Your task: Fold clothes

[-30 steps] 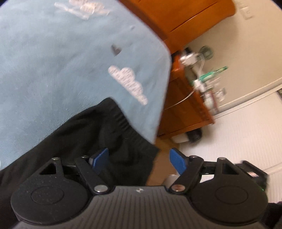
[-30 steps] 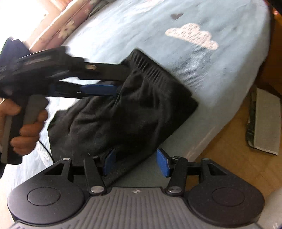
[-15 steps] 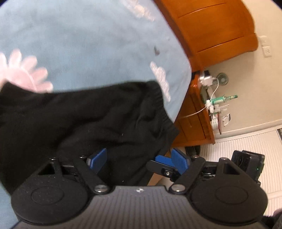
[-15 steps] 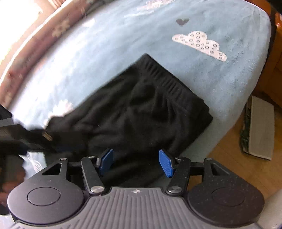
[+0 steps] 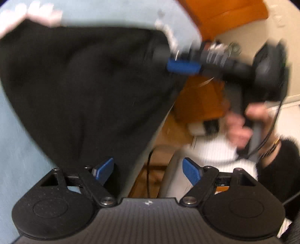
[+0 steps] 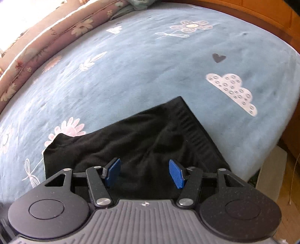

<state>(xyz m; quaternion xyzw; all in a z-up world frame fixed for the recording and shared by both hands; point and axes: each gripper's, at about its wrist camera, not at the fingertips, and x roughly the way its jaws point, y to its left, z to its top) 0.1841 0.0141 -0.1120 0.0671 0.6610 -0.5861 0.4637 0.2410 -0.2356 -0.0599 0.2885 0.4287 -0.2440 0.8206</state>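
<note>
Black shorts (image 6: 150, 135) with a ribbed waistband lie flat on the blue bedspread (image 6: 150, 65), close to the bed's near right corner. My right gripper (image 6: 144, 172) hovers open over the near part of the shorts, its blue pads (image 6: 112, 171) wide apart. In the blurred left wrist view the shorts (image 5: 84, 84) fill the upper left. My left gripper (image 5: 148, 170) is open at their lower edge, half over the bed's side. The right gripper (image 5: 183, 67) shows there by the waistband, held by a hand (image 5: 238, 127).
A rolled floral quilt (image 6: 46, 43) lines the bed's far left side. A wooden bed frame (image 6: 262, 16) curves round the far right. Beyond the bed's right edge lie wood floor (image 6: 292, 178) and a pale mat (image 6: 271, 169). Orange wooden furniture (image 5: 225, 16) stands past the bed.
The left gripper has left the right wrist view and swung round; the right gripper and a hand now show in its view. The right gripper rose, and the shorts lie flatter.
</note>
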